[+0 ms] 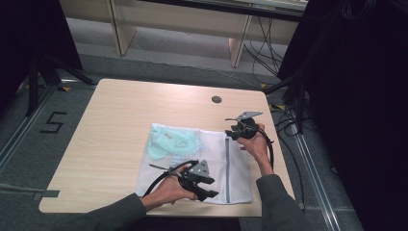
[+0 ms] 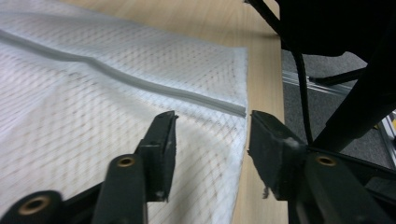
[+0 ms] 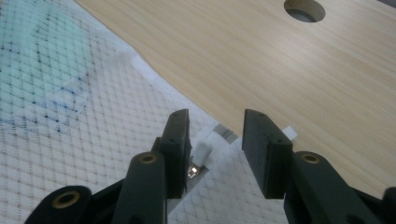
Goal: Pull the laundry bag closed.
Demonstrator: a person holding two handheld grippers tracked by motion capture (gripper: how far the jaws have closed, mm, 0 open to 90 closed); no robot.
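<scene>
Flat on the bench (image 1: 110,120) lies the mesh bag (image 1: 211,163). Left gripper (image 2: 210,144) jaws gape over its near corner, gripping nothing. Right gripper (image 3: 215,144) jaws stand apart around the white zip pull (image 3: 201,153), not pressing it.

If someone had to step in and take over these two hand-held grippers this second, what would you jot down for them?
Left gripper: open, jaws astride the near corner edge of the white mesh laundry bag, pressing nothing.
Right gripper: open, with the white zipper pull between its jaws, beside the left pad and not clamped.
Bag: flat on the wooden table, a pale green garment inside at its far left; the zipper runs along the bag's right side, with the pull at its far end.
Done: garment is in the bag.
Left: I cannot tell whether the zipper is fully shut; check it before moving on.
</scene>
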